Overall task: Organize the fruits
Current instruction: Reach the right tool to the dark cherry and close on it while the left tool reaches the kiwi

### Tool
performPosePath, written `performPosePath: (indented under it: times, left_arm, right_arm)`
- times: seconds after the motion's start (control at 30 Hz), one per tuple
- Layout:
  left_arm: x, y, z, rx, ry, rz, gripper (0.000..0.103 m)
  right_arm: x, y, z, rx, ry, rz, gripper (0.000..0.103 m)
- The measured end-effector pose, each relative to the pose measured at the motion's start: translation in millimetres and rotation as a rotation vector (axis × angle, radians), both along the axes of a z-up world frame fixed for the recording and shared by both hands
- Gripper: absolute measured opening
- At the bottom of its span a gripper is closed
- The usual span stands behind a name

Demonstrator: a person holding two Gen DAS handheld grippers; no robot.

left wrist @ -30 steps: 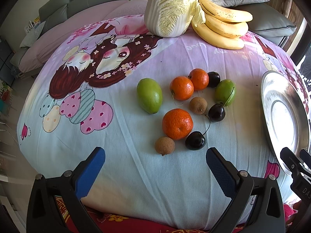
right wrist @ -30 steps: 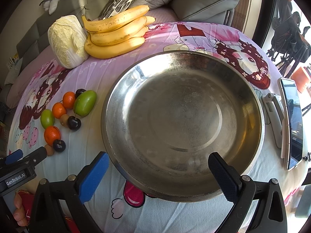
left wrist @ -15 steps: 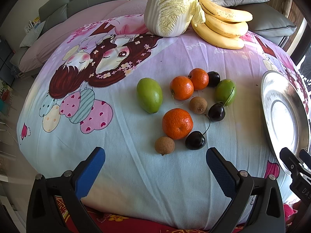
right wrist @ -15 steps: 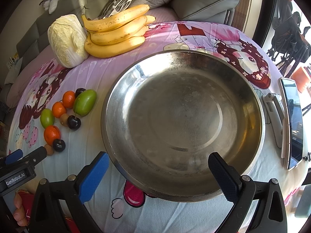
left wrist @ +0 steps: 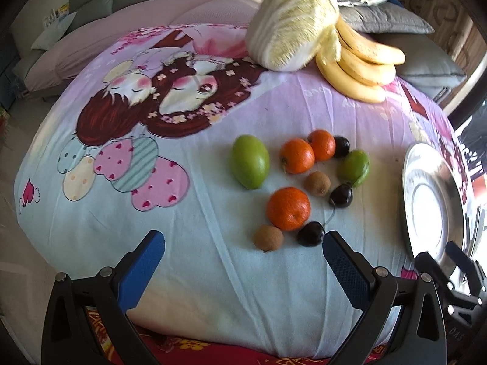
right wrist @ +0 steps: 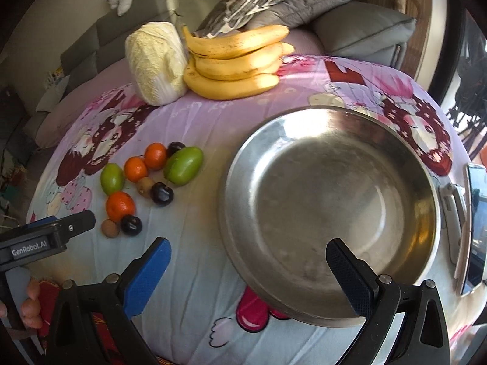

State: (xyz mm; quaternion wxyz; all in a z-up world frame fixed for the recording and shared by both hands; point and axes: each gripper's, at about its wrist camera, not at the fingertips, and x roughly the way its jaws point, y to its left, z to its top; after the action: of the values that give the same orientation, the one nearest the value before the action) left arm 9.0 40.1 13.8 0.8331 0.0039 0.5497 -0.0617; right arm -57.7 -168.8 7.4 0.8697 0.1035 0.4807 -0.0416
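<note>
A cluster of small fruit lies on the cartoon-print cloth: three oranges (left wrist: 288, 208), two green mangoes (left wrist: 249, 161), dark cherries (left wrist: 310, 233) and brown longans (left wrist: 268, 237). The cluster also shows in the right wrist view (right wrist: 120, 206). A large steel plate (right wrist: 328, 213) sits to the right of the fruit; its rim shows in the left wrist view (left wrist: 432, 200). My left gripper (left wrist: 243, 243) is open and empty just in front of the fruit. My right gripper (right wrist: 248, 252) is open and empty over the plate's near left rim.
A bunch of bananas (right wrist: 234, 64) and a napa cabbage (right wrist: 156, 62) lie at the table's far side, with sofa cushions behind. A phone (right wrist: 476, 222) and a white object lie right of the plate. The table edge drops off just below both grippers.
The right gripper has swung left, so the plate sits further right in its view and the fruit is nearer centre. The left gripper has shifted slightly. The fruit has not moved.
</note>
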Motion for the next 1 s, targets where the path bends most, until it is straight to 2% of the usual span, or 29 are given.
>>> performPosePath:
  times: [0.17,0.43,0.5,0.67,0.73,0.83,1.0]
  left_arm:
    - [11,23,8,-0.052,-0.016,0.05,0.103]
    - [25,27,-4,-0.147,0.038,-0.001,0.103]
    - [29,26,-6,-0.14,0.061,-0.015,0.103]
    - [33,22,-21,-0.061,0.142,-0.044,0.103]
    - [33,22,-27,-0.061,0.17,-0.045,0.103]
    - [34,23,-31,-0.082,0.19,-0.054,0.096]
    - [33,16,-38,-0.092,0.227,-0.093,0.081]
  right_arm:
    - [15,26,1,0.047,-0.01,0.107,0.103]
    - [32,62,-9,0.043,0.028,0.238,0.103]
    - [36,65,-12,0.045,0.039,0.253,0.103]
    - [46,74,-21,0.045,0.069,0.285,0.103]
    - [49,76,-25,0.042,0.078,0.294,0.103]
    - [52,79,-30,0.043,0.088,0.308,0.102]
    - [56,82,-37,0.057,0.097,0.332,0.092]
